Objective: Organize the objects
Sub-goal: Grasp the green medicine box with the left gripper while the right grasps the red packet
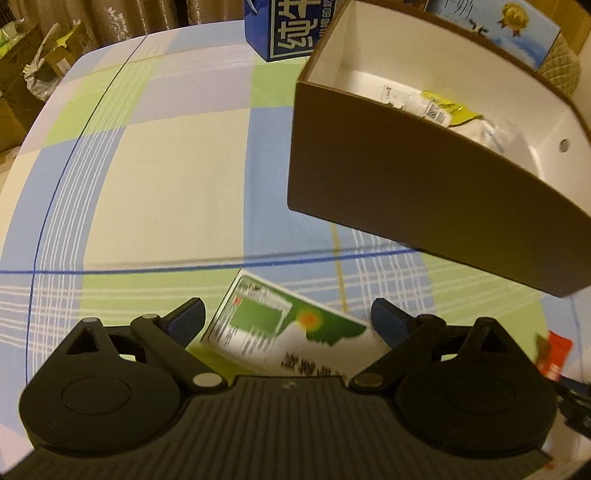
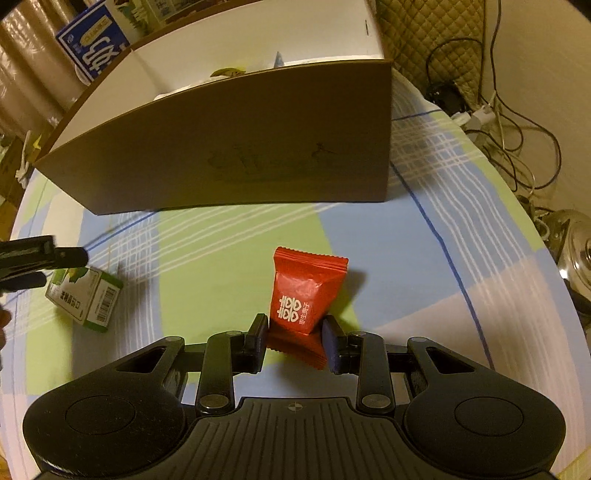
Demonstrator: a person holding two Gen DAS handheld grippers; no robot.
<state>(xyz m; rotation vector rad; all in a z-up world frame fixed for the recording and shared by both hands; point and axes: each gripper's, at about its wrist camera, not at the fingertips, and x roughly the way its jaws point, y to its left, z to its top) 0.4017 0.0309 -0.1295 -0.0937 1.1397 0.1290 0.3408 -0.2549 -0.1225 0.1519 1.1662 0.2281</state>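
Observation:
My right gripper (image 2: 295, 341) is shut on the lower end of a red candy packet (image 2: 308, 291), just above the checked tablecloth. That packet (image 1: 554, 354) also shows at the right edge of the left wrist view. My left gripper (image 1: 288, 317) is open, its blue pads wide apart on either side of a green-and-white carton (image 1: 280, 332) lying flat on the cloth. From the right wrist view the left gripper (image 2: 48, 269) hovers over that carton (image 2: 86, 301). A brown box (image 2: 229, 147) with a white inside stands just behind, holding a few packets (image 1: 439, 107).
The brown box (image 1: 406, 177) fills the right of the left wrist view. A blue carton (image 1: 288, 29) stands behind it. Cardboard boxes (image 1: 22, 74) sit off the table's left. Cables (image 2: 517, 110) and a metal pot (image 2: 576, 251) lie beyond the right edge.

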